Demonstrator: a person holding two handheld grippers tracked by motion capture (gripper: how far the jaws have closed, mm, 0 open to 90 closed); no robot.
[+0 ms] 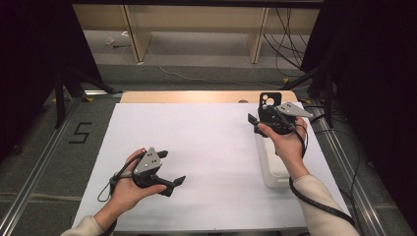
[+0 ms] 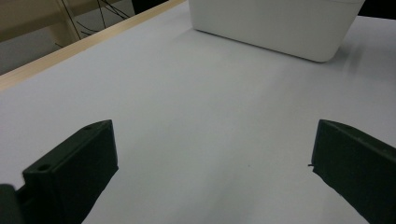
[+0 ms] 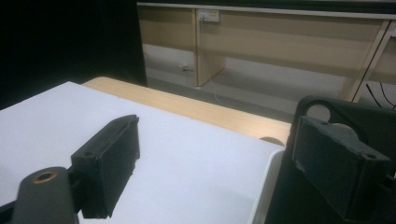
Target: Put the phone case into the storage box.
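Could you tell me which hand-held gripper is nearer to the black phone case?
Right. The right hand-held gripper is right beside the black phone case, above the white bin; the left hand-held gripper hovers far across the table.

Parted jaws before white box [image 2: 275, 25]

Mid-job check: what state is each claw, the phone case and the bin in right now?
Left claw: open, nothing between its jaws.
Right claw: open, nothing between its jaws.
Black phone case: upright, behind one right-claw jaw.
White bin: resting on the table.
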